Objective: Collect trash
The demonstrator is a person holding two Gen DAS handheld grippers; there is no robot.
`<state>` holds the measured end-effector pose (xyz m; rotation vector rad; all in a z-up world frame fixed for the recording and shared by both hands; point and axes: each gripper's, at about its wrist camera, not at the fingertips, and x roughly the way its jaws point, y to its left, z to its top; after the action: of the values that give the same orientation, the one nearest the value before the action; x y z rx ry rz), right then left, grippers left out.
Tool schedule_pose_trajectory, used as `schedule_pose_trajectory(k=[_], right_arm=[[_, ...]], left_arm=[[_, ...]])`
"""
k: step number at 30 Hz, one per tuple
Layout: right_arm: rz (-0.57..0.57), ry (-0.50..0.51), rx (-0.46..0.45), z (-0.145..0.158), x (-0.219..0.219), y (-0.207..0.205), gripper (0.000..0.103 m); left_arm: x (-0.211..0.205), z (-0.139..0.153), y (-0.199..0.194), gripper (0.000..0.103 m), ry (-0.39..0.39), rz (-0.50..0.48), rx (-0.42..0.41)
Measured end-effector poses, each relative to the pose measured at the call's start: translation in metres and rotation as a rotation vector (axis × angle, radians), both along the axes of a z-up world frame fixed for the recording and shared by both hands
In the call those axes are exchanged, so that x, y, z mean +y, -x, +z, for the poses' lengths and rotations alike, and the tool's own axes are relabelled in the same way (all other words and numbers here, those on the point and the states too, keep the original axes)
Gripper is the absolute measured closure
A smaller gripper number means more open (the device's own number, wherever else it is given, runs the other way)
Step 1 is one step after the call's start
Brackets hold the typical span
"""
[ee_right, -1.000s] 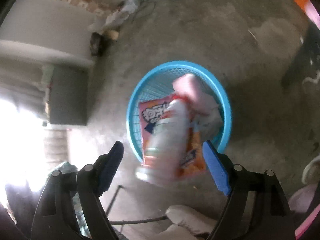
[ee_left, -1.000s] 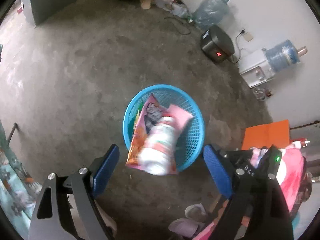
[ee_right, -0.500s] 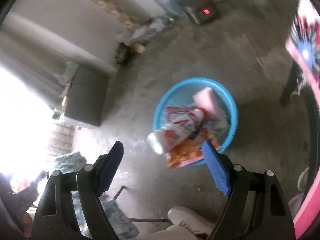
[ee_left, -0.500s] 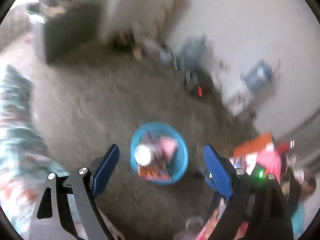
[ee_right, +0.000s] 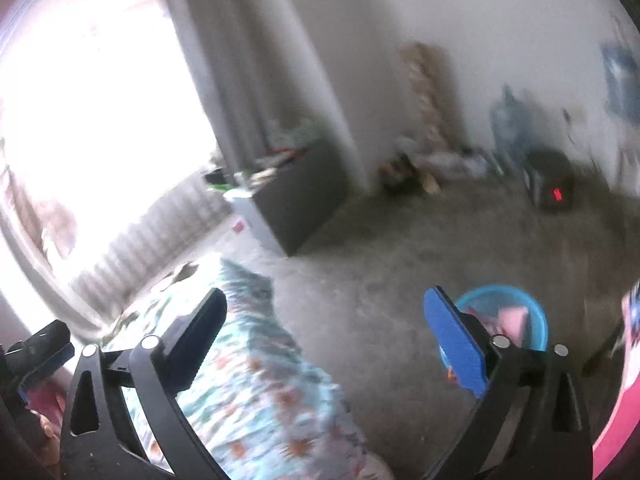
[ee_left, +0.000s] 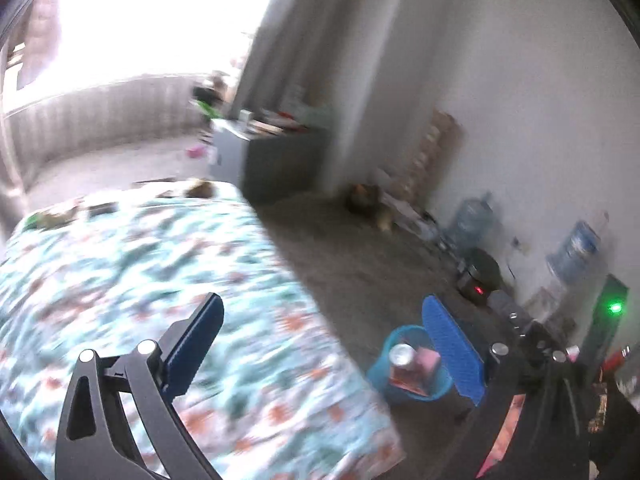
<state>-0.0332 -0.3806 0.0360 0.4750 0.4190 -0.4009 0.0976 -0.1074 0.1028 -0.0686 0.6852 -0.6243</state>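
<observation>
Trash, a white can [ee_left: 401, 355] and pink and orange snack wrappers [ee_left: 418, 376], lies in the blue mesh basket [ee_left: 380, 372] on the grey concrete floor [ee_left: 360, 264], just off the corner of the bed with the floral bedspread [ee_left: 168, 280]. Both views are smeared by motion. The left gripper [ee_left: 322, 342] has just been opening its jaws and they stand wide apart with nothing between them; the right gripper [ee_right: 326, 338] has done the same and is equally empty, its blue pad overlapping the basket [ee_right: 532, 316] only in the picture, not by touch. Both claws aim out over the bedspread [ee_right: 256, 380] and the room, so the step in hand looks like a search for the next piece. To do that well, slow the sweep until the view sharpens, then scan the bed's far edge, where a few small dark and green objects [ee_left: 48, 218] lie; what they are cannot be told. Keep the jaws wide on approach, come down from above, and use 1 gripper per item.
</observation>
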Motion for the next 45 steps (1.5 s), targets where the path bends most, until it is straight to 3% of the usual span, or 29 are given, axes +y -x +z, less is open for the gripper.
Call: schedule_pose_trajectory(k=[4,7,11,14,20,24,31,38,45], right_arm=[[0.097,0.030,0.016,0.009,0.037,-0.002,0.008],[0.156,0.071,0.045,0.009,0.063,-0.004,0.008],[0.208,0.156,0.104,0.008,0.098,0.002,0.008],[0.202,0.206,0.173,0.003,0.118,0.007,0.008],[0.220,0.364,0.204,-0.006,0.158,0.035,0.008],[0.254,0.386,0.207,-0.022,0.171,0.049,0.008],[0.305,0.373,0.360,-0.053,0.182,0.048,0.008],[0.303,0.352,0.408,-0.064,0.177,0.056,0.008],[0.284,0.337,0.441,-0.071,0.165,0.061,0.008]], left_arm=[[0.059,-0.003,0.022,0.006,-0.048,0.162,-0.001],[0.085,-0.013,0.037,0.006,-0.066,0.225,0.025],[0.105,-0.031,0.055,0.006,-0.152,0.314,0.037],[0.111,-0.045,0.066,0.006,-0.209,0.323,0.021],[0.125,-0.054,0.086,0.006,-0.238,0.402,-0.018],[0.128,-0.065,0.099,0.006,-0.216,0.421,0.040],[0.129,-0.096,0.104,0.006,-0.293,0.453,0.165],[0.120,-0.102,0.105,0.006,-0.340,0.438,0.174],[0.097,-0.106,0.104,0.006,-0.395,0.355,0.198]])
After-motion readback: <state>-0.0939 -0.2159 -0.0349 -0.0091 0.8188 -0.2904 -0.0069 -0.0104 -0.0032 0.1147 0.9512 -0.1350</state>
